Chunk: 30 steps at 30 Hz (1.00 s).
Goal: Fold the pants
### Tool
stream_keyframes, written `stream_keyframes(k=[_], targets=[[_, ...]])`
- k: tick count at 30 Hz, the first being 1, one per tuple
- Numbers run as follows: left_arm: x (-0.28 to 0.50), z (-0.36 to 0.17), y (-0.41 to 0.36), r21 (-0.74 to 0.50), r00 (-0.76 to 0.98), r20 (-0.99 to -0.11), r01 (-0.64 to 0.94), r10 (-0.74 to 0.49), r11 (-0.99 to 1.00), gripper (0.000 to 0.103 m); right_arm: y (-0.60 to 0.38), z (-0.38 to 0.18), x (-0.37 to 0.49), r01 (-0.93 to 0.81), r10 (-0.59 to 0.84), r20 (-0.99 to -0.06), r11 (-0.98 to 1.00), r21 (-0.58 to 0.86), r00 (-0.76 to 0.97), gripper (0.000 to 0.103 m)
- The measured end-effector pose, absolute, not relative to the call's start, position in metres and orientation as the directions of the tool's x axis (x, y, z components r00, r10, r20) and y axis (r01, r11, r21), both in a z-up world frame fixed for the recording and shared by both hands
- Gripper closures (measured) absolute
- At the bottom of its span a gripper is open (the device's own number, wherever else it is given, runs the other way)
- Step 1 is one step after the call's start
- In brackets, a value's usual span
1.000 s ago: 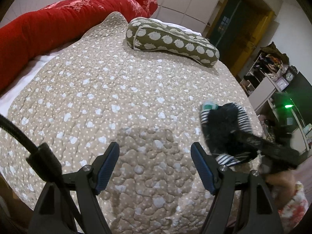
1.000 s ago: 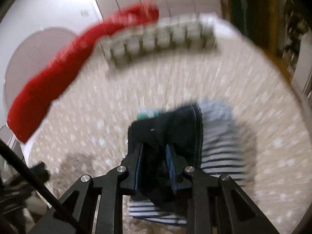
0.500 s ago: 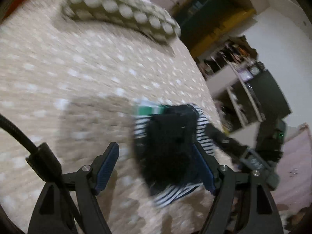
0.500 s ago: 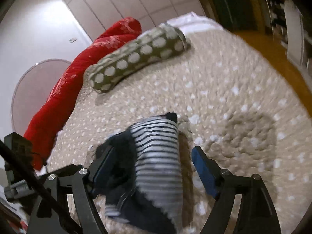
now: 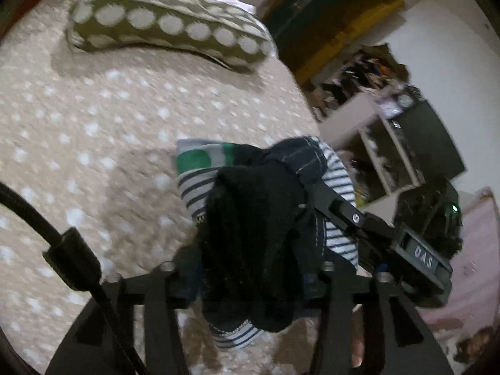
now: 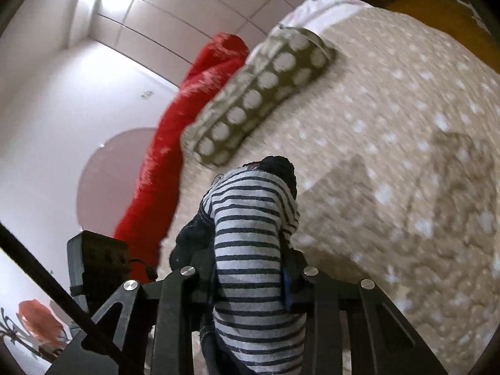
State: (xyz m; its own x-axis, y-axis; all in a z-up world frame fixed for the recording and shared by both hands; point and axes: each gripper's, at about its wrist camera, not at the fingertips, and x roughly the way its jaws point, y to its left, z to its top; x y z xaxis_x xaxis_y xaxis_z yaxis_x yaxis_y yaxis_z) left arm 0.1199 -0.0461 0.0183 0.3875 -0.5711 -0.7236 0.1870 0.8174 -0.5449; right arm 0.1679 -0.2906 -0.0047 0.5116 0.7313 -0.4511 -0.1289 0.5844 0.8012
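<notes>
The pants (image 5: 250, 218) are a small bundle, grey with navy stripes outside, black fleece inside and a green patch, lying on the bed near its right edge. My left gripper (image 5: 250, 268) has the black fleece filling the gap between its closing jaws, and the pads press into it. In the right wrist view the striped side of the pants (image 6: 247, 218) runs up between the closing jaws of my right gripper (image 6: 247, 268), which squeeze it. One of the right gripper's fingers (image 5: 340, 209) reaches into the bundle from the right.
The beige quilted bedspread (image 5: 93, 125) covers the bed. A green polka-dot bolster (image 5: 168, 28) lies at the far end, and a red blanket (image 6: 175, 143) runs along the far side. Cluttered shelves (image 5: 390, 143) stand just past the bed's right edge.
My left gripper swung right onto the bundle and narrowed around its black fleece. My right gripper let go, rolled, stood open around the bundle, then narrowed on the striped side.
</notes>
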Motion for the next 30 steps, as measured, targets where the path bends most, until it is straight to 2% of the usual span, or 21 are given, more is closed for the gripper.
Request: stream_keyframes(k=[3, 4, 6, 10, 13, 18, 24, 30], targets=[[0.125, 0.010, -0.048, -0.435, 0.420, -0.782, 0.159, -0.460, 0.886, 0.041, -0.281, -0.013, 0.179, -0.107, 0.682, -0.519, 0.652, 0.751, 0.515, 0.061], [0.125, 0.005, -0.046, -0.420, 0.415, -0.795, 0.149, -0.442, 0.895, 0.041, -0.278, -0.020, 0.182, -0.086, 0.638, -0.572, 0.702, 0.707, 0.515, 0.057], [0.120, -0.001, -0.039, -0.438, 0.416, -0.792, 0.124, -0.448, 0.890, 0.041, -0.278, -0.033, 0.180, -0.042, 0.540, -0.667, 0.792, 0.609, 0.513, 0.055], [0.099, 0.011, -0.024, -0.413, 0.481, -0.769, 0.129, -0.421, 0.902, 0.041, -0.300, -0.024, 0.151, -0.029, 0.510, -0.640, 0.795, 0.607, 0.575, 0.051], [0.078, 0.027, -0.020, -0.343, 0.560, -0.741, 0.156, -0.369, 0.926, 0.039, -0.313, -0.003, 0.117, -0.042, 0.460, -0.622, 0.823, 0.566, 0.634, 0.042], [0.047, 0.041, -0.017, -0.244, 0.648, -0.703, 0.166, -0.292, 0.955, 0.035, -0.323, 0.011, 0.080, -0.041, 0.407, -0.625, 0.857, 0.514, 0.666, 0.041], [0.023, 0.047, -0.011, -0.200, 0.698, -0.671, 0.152, -0.248, 0.968, 0.034, -0.320, 0.012, 0.057, -0.046, 0.402, -0.626, 0.862, 0.505, 0.668, 0.037], [0.001, 0.058, -0.002, -0.131, 0.763, -0.623, 0.117, -0.174, 0.984, 0.025, -0.302, 0.013, 0.046, -0.083, 0.410, -0.626, 0.871, 0.484, 0.663, 0.037]])
